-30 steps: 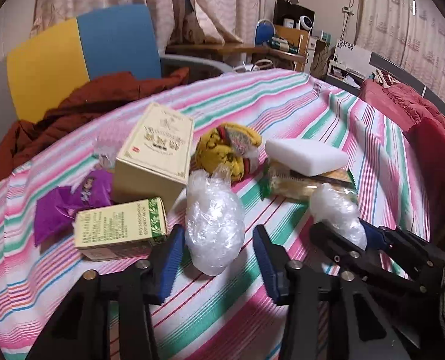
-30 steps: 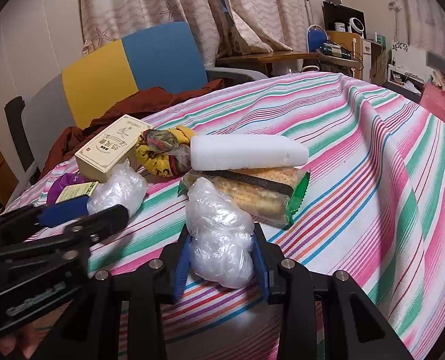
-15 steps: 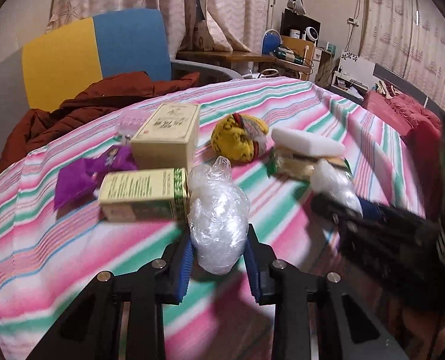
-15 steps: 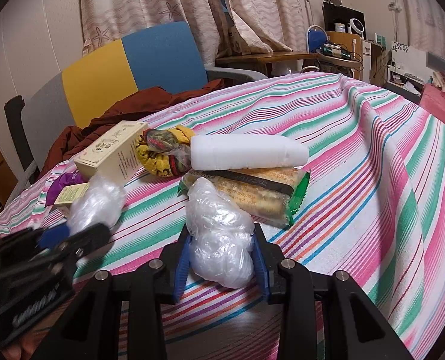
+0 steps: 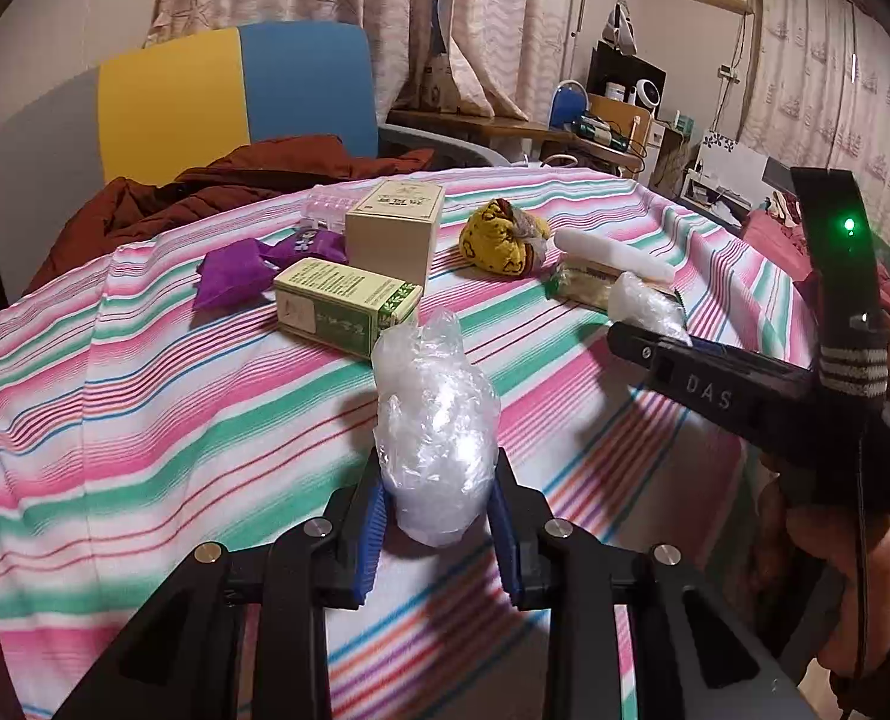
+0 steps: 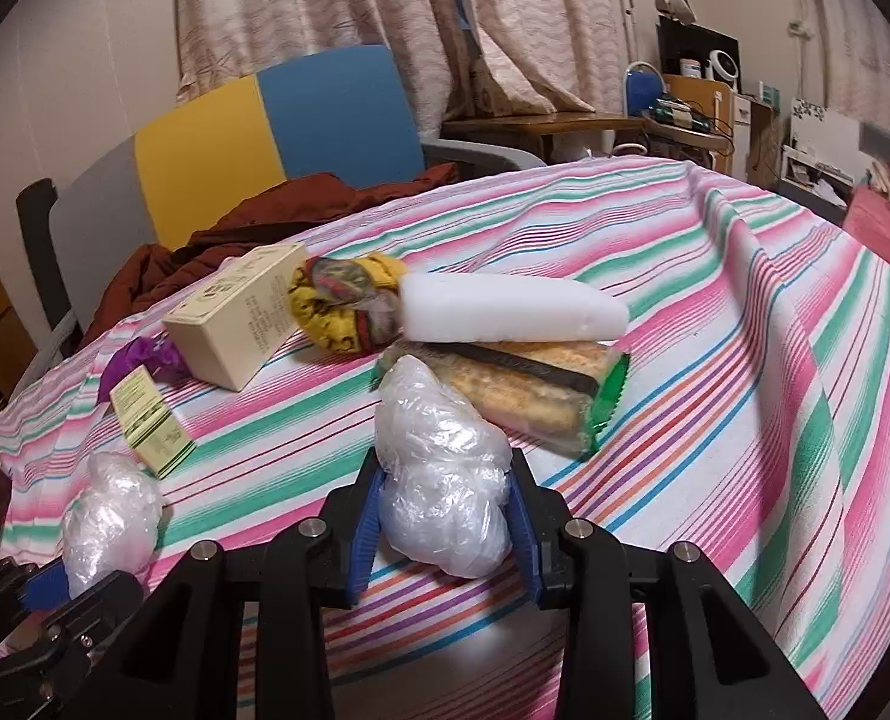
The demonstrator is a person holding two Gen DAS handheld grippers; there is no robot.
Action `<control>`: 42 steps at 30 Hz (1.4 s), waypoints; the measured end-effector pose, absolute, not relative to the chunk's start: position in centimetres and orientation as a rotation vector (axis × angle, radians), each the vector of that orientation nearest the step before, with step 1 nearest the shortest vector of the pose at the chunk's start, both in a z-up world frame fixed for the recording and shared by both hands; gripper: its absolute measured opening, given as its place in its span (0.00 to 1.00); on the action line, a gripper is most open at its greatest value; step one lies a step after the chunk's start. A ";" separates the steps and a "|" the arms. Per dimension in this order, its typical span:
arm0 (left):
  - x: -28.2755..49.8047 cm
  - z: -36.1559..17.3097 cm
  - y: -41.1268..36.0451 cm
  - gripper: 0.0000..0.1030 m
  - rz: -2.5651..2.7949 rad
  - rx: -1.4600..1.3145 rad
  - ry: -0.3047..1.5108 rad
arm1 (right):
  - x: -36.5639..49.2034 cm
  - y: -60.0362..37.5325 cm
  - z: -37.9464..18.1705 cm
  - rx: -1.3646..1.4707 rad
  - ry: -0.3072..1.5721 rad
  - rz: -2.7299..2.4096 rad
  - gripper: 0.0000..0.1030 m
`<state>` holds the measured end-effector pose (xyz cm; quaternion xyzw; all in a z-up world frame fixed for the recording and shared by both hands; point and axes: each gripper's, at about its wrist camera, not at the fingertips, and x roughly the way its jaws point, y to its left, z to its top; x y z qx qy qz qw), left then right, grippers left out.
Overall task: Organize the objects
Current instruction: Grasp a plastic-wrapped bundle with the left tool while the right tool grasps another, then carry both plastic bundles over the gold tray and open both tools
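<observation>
My left gripper [image 5: 439, 519] is shut on a crumpled clear plastic bag [image 5: 436, 426] and holds it above the striped tablecloth [image 5: 145, 420], near the front edge. My right gripper [image 6: 445, 519] is shut on a second clear plastic bag [image 6: 445, 480], just in front of the snack packet [image 6: 535, 396]. The left gripper with its bag [image 6: 109, 525] shows at the lower left of the right wrist view. The right gripper [image 5: 655, 330] with its bag [image 5: 646, 303] shows at the right of the left wrist view.
On the cloth lie a green box [image 5: 346, 306], a tall beige box [image 5: 394, 237], a purple pouch [image 5: 235, 273], a yellow cloth bundle [image 5: 502, 237] and a white foam block [image 6: 511, 315] on the snack packet. A chair with a brown coat [image 5: 223, 180] stands behind.
My left gripper closed on its plastic bag, lifted it and drew back toward the front left of the table. My right gripper has stayed in place, shut on its bag.
</observation>
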<state>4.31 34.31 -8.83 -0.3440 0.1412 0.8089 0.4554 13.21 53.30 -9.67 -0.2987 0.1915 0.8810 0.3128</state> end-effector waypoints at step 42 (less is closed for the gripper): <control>7.6 -3.3 11.3 0.29 2.197 -0.790 -0.004 | 8.1 29.8 -5.3 -1.042 0.494 2.849 0.37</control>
